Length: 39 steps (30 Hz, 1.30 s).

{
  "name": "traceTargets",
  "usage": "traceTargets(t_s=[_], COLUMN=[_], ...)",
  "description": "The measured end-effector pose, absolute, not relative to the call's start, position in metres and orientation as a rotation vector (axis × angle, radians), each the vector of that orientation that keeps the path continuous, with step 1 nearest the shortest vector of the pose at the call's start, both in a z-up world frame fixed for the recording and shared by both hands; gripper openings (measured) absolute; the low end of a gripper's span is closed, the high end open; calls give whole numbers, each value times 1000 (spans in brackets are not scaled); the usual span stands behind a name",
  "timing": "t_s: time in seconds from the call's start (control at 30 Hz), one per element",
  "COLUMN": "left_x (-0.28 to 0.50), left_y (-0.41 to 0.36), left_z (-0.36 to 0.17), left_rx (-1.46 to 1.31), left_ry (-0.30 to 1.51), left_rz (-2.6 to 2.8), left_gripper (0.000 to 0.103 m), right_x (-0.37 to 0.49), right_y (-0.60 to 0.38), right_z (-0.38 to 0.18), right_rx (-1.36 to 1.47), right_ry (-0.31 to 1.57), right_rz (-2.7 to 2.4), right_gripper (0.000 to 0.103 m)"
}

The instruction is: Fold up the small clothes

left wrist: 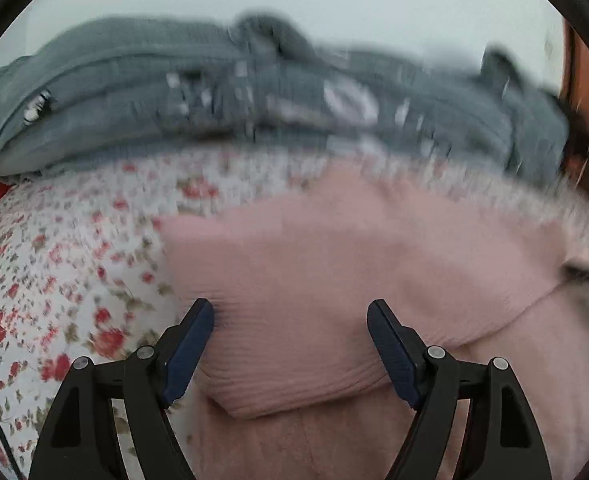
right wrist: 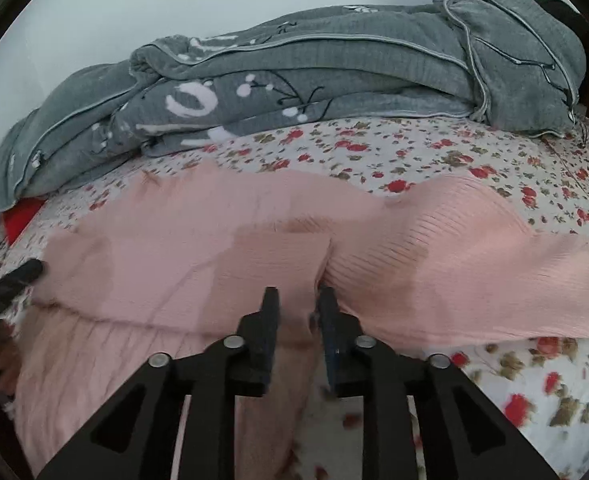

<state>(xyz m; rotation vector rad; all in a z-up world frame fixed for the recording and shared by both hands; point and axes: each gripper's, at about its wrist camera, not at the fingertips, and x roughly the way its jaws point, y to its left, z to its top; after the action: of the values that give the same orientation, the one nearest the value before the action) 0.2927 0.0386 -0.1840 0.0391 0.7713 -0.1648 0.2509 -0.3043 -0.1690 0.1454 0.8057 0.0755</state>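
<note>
- Landmark for all positions: the pink ribbed knit garment (right wrist: 198, 248), which lies spread across the floral bedsheet (right wrist: 434, 156).
- The garment runs from left to right across the right wrist view. A folded-over layer lies on top, and its lower edge crosses the middle of the cloth.
- In the left wrist view, you see the same garment (left wrist: 334, 264) with a ribbed hem corner doubled over near the bottom. This view is motion-blurred, so fine detail is unreliable.
- Your left gripper (left wrist: 290, 312) has its jaws wide apart. They straddle the folded ribbed corner of the garment, and the pads are clear of the cloth, so nothing is clamped.
- Your right gripper (right wrist: 296, 300) has its jaws close together with a narrow gap. A raised pucker of the garment sits right at the tips. I cannot tell whether the pads press on it.
- The left gripper's dark finger (right wrist: 18, 276) shows at the garment's left edge in the right wrist view.
- A grey blanket (right wrist: 294, 80) with white markings is heaped beyond the garment, on the far side of the sheet and apart from the pink cloth.
- A red item (right wrist: 20, 216) peeks out beyond the garment's left end, under the edge of the blanket.
</note>
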Motion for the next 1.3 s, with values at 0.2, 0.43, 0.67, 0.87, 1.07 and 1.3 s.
traceTargets(t_s=[0.2, 0.43, 0.67, 0.87, 1.07, 1.3], left_x=[295, 295, 295, 296, 298, 299], left_y=[33, 36, 34, 37, 40, 42], left_z=[-186, -188, -189, -189, -190, -191], left_rx=[93, 77, 95, 79, 60, 42], left_ry=[787, 790, 790, 795, 802, 811], left_rz=[-114, -116, -89, -83, -79, -80], left_gripper=[82, 84, 89, 91, 93, 93], right_x=[196, 160, 143, 151, 160, 172], right_y=[-359, -462, -514, -523, -536, -550], right_z=[-140, -147, -163, -165, -168, -173], right_rx=[19, 118, 203, 202, 235, 295], right_ry=[678, 745, 776, 774, 774, 764], right_rz=[-180, -416, -437, -430, -415, -394], right_gripper=[58, 59, 59, 59, 59, 67])
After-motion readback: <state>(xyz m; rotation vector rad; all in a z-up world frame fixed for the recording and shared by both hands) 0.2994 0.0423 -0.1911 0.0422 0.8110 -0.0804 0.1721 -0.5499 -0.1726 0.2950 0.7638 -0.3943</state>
